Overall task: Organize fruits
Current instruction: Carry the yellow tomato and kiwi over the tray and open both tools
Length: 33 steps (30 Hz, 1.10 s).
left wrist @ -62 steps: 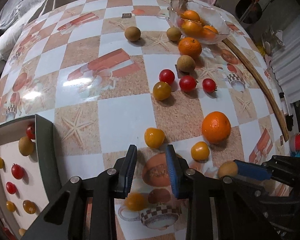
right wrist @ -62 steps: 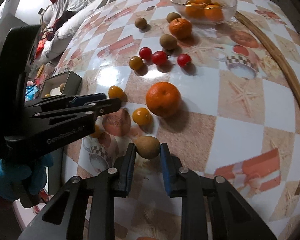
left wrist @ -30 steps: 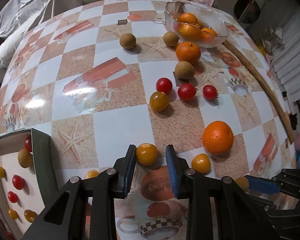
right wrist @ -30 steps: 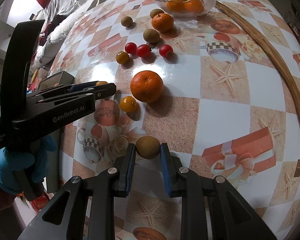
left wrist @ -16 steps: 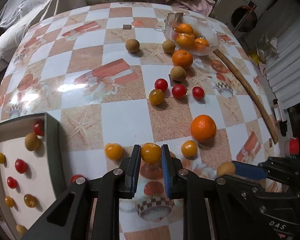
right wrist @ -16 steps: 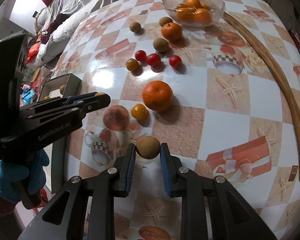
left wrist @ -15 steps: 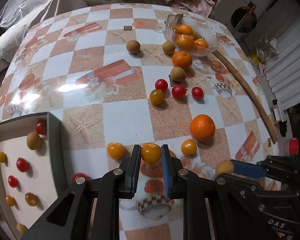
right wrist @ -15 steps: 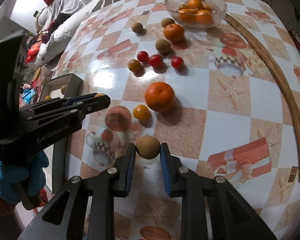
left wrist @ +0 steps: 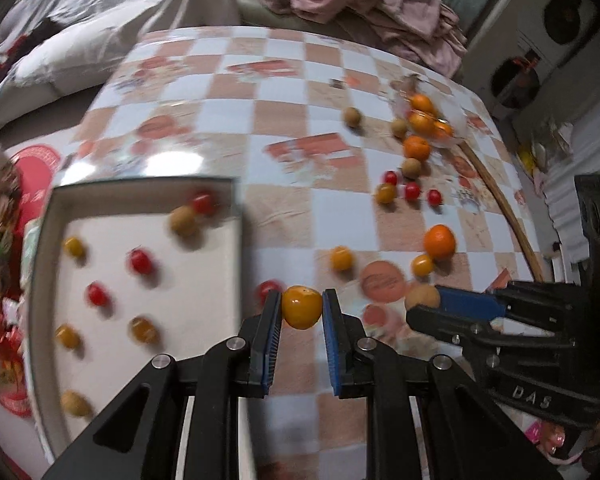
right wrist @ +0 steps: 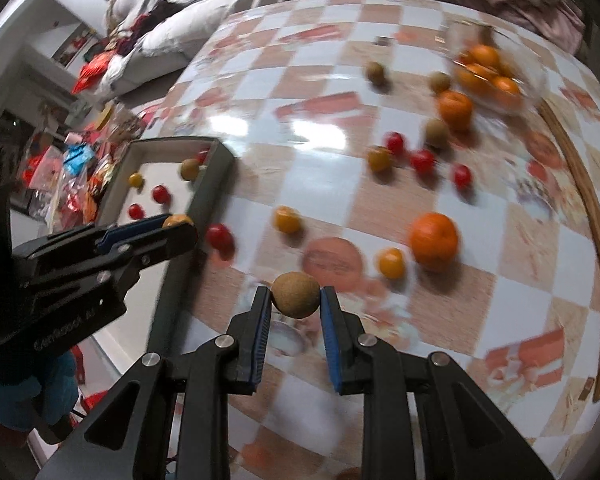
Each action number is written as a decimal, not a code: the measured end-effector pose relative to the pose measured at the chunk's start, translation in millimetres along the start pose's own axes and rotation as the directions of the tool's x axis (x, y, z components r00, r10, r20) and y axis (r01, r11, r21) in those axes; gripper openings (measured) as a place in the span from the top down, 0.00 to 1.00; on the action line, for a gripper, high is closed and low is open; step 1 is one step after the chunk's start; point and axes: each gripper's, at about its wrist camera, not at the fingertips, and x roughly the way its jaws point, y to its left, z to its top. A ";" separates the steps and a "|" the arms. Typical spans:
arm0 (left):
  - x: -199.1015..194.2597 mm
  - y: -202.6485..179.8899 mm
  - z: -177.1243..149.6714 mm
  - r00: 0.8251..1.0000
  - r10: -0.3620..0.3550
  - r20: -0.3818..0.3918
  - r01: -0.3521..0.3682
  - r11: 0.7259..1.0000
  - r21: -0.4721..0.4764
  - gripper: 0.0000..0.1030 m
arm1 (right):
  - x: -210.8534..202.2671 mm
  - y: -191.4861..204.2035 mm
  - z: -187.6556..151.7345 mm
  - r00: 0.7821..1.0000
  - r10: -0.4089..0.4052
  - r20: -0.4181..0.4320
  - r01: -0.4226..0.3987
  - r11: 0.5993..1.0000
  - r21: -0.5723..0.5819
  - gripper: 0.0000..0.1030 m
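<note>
An orange cherry tomato is clamped between the blue pads of the left hand-held gripper, lifted off the table. A brown longan is clamped between the pads of the right hand-held gripper, also off the table. The grey tray is seen ahead-left of the left hand-held gripper, with red and yellow cherry tomatoes and longans scattered inside. A red cherry tomato is seen just left of the left fingertips, beside the tray wall. A yellow tomato and a mandarin lie ahead-right on the table. Farther ahead, a glass bowl holding mandarins is seen, with loose tomatoes and longans near it. Both views are motion-blurred.
</note>
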 end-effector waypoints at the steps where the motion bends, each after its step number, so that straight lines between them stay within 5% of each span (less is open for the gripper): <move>1: -3.8 8.0 -4.4 1.000 0.009 0.002 -0.009 1.000 -0.015 0.79 | 3.0 9.2 3.0 1.000 0.005 -0.004 -0.005 1.000 -0.018 0.74; 17: -10.8 120.2 -91.6 0.982 0.169 -0.082 -0.183 0.958 -0.220 0.79 | 72.0 137.7 25.4 0.987 0.065 -0.147 -0.099 0.965 -0.242 0.74; 33: 3.4 129.8 -107.5 0.976 0.181 -0.122 -0.205 0.953 -0.223 0.79 | 124.0 159.9 26.2 0.973 -0.037 -0.228 -0.042 0.942 -0.333 0.73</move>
